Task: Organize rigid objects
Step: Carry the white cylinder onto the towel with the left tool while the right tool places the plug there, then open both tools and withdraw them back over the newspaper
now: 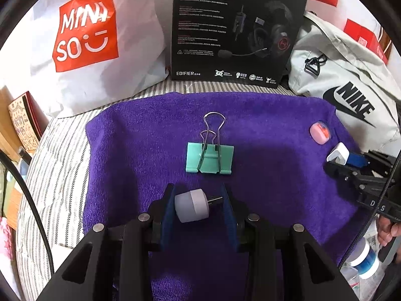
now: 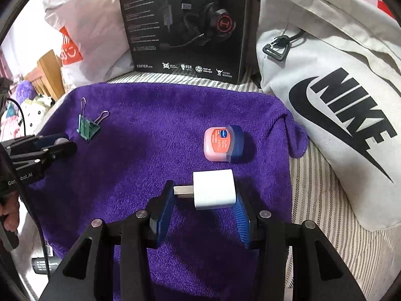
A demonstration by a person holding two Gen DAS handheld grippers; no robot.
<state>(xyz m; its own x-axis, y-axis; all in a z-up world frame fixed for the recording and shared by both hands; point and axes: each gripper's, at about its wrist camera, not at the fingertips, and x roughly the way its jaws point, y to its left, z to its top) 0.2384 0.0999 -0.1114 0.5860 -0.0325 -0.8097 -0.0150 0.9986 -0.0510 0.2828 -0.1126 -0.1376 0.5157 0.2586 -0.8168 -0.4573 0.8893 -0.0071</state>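
Purple towelling (image 1: 263, 180) covers the striped bedding (image 1: 57, 165) I am working over, and everything I handle sits on or just above it. My left gripper (image 1: 198, 200) has its jaws clamped on a small pale plug (image 1: 191, 207), whose metal prong points toward the right pad. Just beyond it a mint binder clip (image 1: 210, 159) lies flat with its wire handles pointing away from me. My right gripper (image 2: 204, 192) is closed on a white charger cube (image 2: 214, 189), its metal plug against the left pad. Near that, farther out, a little pink jar with a blue lid (image 2: 221, 144) lies on its side. Behind the towel I see a black headset box (image 1: 235, 27), a white shopping bag (image 1: 100, 40) to its left and a grey Nike bag (image 2: 333, 95) on the right.
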